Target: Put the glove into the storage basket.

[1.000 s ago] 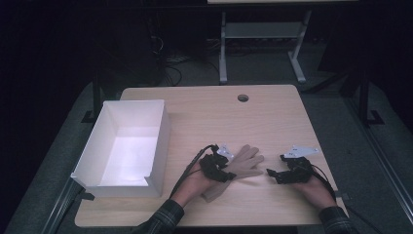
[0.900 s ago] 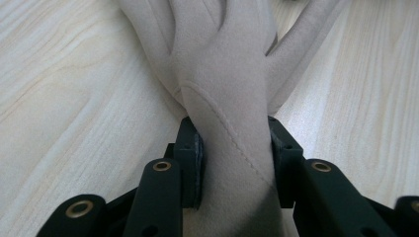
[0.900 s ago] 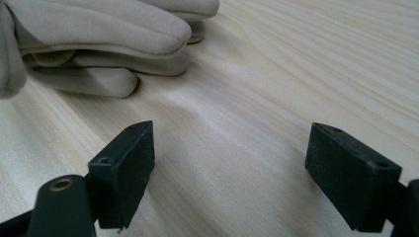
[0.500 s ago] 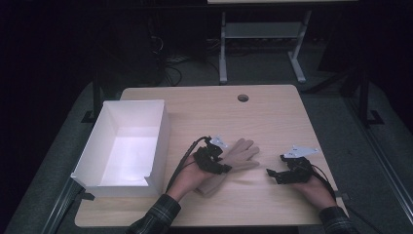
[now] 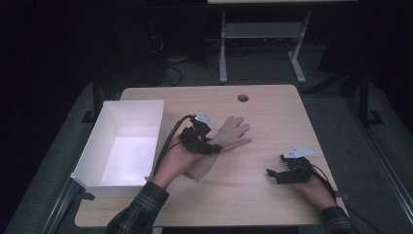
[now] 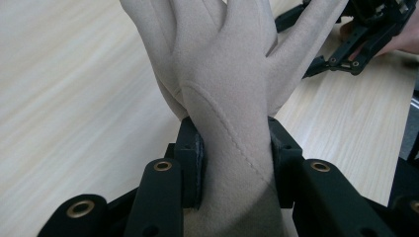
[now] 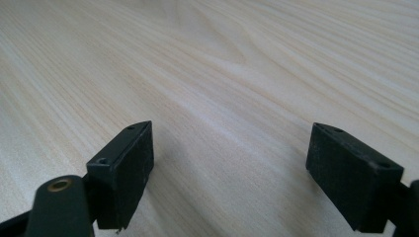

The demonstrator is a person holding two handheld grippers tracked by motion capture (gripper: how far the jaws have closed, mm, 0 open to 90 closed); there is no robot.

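Left tongs [image 6: 236, 148] clamped on the beige glove [image 6: 232, 74] at the wrist — in the left gripper view the cuff is pinched between both pads, fingers fanning out toward the top of the frame. Change from a second ago: in the high view the left hand [image 5: 178, 158] has come up and drifted toward the left of the frame, and the glove [image 5: 229, 136] came with it — cuff end now off the worktop [image 5: 272, 112], fingers trailing toward frame centre; can't tell whether the fingertips touch the wood. Grip width barely moved, so the hold looks stable. Right tongs [image 7: 237, 168] released — jaws spread wide, nothing but bare wood grain between them; in the high view they sit parked at lower right [image 5: 282, 173], well apart from the glove, same spot as before. Farther back on the left, the white box [image 5: 153, 126] stands open. My read: pickup done, transfer to the box likely next — the limp fingers could drag or catch on the near wall if the lift stays low.
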